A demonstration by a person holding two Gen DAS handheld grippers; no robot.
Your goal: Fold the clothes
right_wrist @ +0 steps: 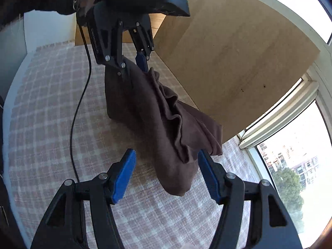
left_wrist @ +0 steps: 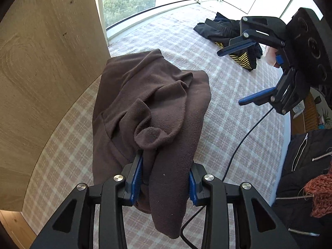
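1. Left wrist view: a brown fleece garment lies bunched on a plaid-covered surface, one thick fold of it lifted and running back between the blue pads of the left gripper.
2. The left gripper is clamped on that fold, both pads pressed into the cloth with the jaws at a narrow gap.
3. In the right wrist view the same garment hangs from the left gripper in a draped, rippled mass, its lower end trailing onto the plaid.
4. The right gripper stands with jaws wide apart, holding nothing; the garment's low tip hangs in the gap between its pads, and whether the cloth brushes the right-hand pad I cannot tell.
5. A black cable crosses the plaid beside the garment.
6. A light wooden panel stands just beside the garment.
7. Farther off, a dark garment with yellow stripes lies near the window.
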